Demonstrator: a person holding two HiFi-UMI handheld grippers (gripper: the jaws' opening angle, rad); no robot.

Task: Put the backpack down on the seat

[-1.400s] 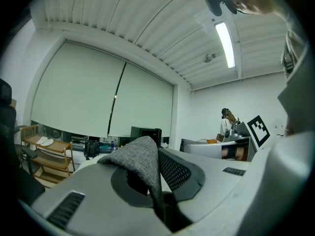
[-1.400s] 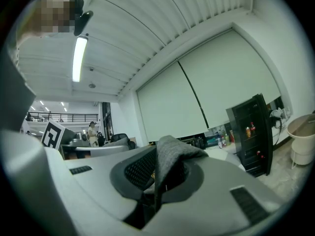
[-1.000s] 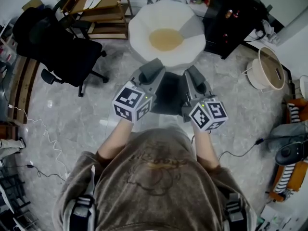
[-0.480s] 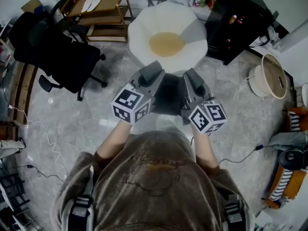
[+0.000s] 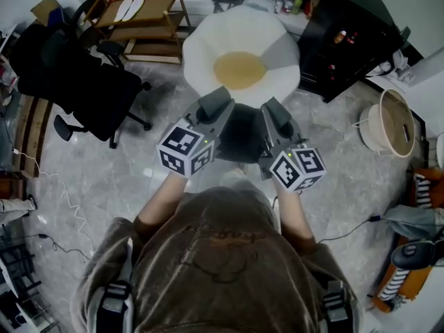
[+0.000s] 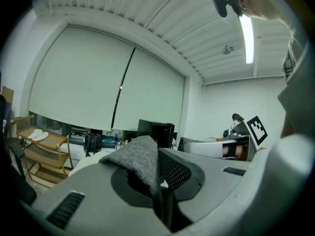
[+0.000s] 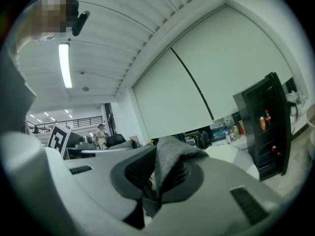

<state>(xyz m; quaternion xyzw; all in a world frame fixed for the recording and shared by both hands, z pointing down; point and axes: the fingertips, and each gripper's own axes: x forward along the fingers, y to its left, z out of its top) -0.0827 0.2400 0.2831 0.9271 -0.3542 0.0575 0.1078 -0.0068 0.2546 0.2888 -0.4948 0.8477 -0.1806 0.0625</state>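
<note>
The dark backpack [image 5: 240, 136] hangs between my two grippers, just in front of the person's chest. My left gripper [image 5: 216, 104] is shut on a grey woven strap [image 6: 141, 157], and my right gripper [image 5: 272, 109] is shut on another grey strap [image 7: 169, 157]. Both straps bunch up over the closed jaws in the gripper views. The seat [image 5: 205, 41] is a white petal-shaped chair with a yellow cushion [image 5: 240, 70]. It stands directly beyond the backpack, close to the gripper tips. Most of the backpack's body is hidden under the grippers.
A black office chair [image 5: 76, 75] stands at the left, with a wooden shelf rack [image 5: 149, 19] behind it. A black cabinet [image 5: 347, 40] is at the right of the seat. A round basket [image 5: 392, 123] and cables [image 5: 62, 200] lie on the marble floor.
Both grippers, with the backpack hanging from them, have moved forward toward the white seat, which now lies closer to their tips. The grips have not changed.
</note>
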